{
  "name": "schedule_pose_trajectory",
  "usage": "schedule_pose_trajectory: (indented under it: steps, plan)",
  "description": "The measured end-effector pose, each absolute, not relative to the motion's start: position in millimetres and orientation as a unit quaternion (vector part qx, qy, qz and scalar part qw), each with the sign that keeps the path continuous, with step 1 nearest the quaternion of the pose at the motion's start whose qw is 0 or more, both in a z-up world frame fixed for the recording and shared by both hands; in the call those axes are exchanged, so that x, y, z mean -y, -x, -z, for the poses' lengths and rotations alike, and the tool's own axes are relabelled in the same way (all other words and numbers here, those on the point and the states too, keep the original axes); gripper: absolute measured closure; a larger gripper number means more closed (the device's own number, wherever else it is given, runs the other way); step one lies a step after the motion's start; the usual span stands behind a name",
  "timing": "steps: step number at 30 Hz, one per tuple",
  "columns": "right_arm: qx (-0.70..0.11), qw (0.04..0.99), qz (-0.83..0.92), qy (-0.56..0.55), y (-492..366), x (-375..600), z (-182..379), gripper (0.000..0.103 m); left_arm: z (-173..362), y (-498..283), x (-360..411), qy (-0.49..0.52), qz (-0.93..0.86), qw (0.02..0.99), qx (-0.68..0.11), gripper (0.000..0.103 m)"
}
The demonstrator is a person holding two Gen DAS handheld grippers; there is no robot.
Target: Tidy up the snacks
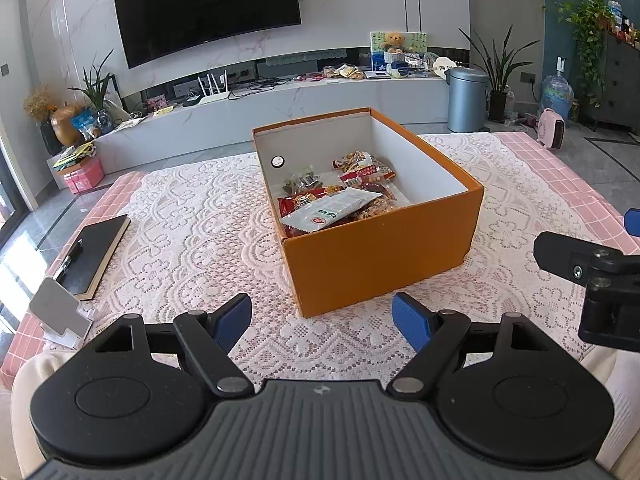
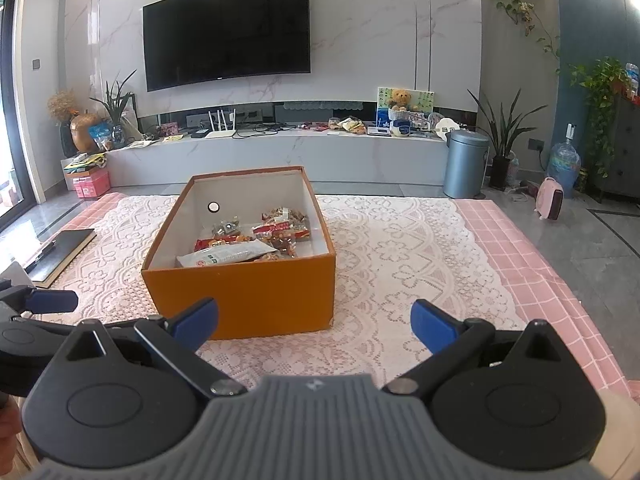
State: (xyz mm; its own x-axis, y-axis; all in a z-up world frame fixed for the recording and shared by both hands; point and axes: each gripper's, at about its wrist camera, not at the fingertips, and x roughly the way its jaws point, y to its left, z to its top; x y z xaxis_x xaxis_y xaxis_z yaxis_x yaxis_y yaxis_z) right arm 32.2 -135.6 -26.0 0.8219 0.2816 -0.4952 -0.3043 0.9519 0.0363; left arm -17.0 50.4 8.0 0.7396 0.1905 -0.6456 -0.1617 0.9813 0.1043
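Leftmost, a black notebook lies on the lace-covered counter; the left gripper hovers, fingers apart, before the orange box (snack packets inside); the right gripper likewise gapes, empty.

Table under pink checked cloth and white lace cover, open orange box of snack packets at centre, black notebook with pen at left edge, white stand nearer left.
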Motion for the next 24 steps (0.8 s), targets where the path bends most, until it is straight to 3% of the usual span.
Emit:
schedule_pose_trajectory:
  steps: [24]
  plan:
    - [-0.261, 0.952, -0.157, 0.023, -31.8, 134.8, 28.2, 0.004, -11.3, 21.0, -48.8, -0.025, -0.100, 0.934, -0.343, 0.010]
